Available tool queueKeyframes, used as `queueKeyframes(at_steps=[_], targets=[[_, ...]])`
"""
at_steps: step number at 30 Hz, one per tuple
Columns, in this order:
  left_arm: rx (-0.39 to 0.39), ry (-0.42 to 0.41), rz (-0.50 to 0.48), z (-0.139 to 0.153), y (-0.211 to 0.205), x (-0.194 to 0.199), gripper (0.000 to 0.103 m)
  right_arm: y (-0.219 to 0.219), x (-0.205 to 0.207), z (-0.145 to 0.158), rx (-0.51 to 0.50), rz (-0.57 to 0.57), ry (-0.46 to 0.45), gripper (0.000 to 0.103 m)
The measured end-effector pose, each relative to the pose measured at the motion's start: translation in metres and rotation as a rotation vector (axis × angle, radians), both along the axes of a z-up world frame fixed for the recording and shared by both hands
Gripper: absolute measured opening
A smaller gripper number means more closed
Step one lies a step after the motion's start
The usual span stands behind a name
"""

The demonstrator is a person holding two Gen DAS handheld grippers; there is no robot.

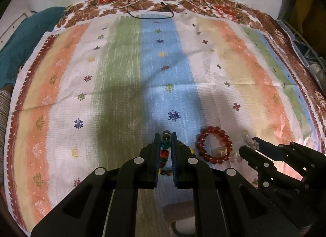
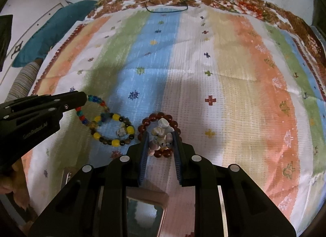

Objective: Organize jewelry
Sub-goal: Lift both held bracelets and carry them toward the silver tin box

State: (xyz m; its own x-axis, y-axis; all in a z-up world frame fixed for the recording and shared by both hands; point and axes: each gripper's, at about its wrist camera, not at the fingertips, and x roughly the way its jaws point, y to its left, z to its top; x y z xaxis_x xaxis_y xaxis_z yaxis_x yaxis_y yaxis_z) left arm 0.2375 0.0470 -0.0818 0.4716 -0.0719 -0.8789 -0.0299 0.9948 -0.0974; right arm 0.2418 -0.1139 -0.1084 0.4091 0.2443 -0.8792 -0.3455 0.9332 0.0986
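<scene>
Multicolour bead bracelet [image 2: 92,110] lies on striped cloth [image 1: 114,70], one end pinched in left tongs [image 1: 165,138], jaws narrow on the beads. Yellow-and-dark bracelet [image 2: 114,130] touches it, then red bead bracelet [image 1: 214,144] just beside. White chunky bracelet [image 2: 162,133] sits over the red one, between right tongs [image 2: 160,137] (jaws partly open around it, grip unclear). Black cord [image 1: 150,11] at cloth's far edge.
</scene>
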Motion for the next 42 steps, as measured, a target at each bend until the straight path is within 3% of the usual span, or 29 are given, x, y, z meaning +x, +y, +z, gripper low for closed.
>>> queueKeyframes(at_steps=[14,31,42], targets=[[-0.034,-0.095,-0.018,0.038,-0.014,-0.025,0.009,-0.009,-0.016,0.022,0.025,-0.009,-0.045,0.024],[-0.051,-0.174,-0.08,0.066,-0.036,-0.062,0.01,-0.021,-0.042,0.045,0.075,-0.007,-0.092,0.024],[-0.068,-0.194,-0.06,0.073,-0.029,-0.084,0.01,-0.019,-0.06,0.052,0.097,0.022,-0.099,0.024]])
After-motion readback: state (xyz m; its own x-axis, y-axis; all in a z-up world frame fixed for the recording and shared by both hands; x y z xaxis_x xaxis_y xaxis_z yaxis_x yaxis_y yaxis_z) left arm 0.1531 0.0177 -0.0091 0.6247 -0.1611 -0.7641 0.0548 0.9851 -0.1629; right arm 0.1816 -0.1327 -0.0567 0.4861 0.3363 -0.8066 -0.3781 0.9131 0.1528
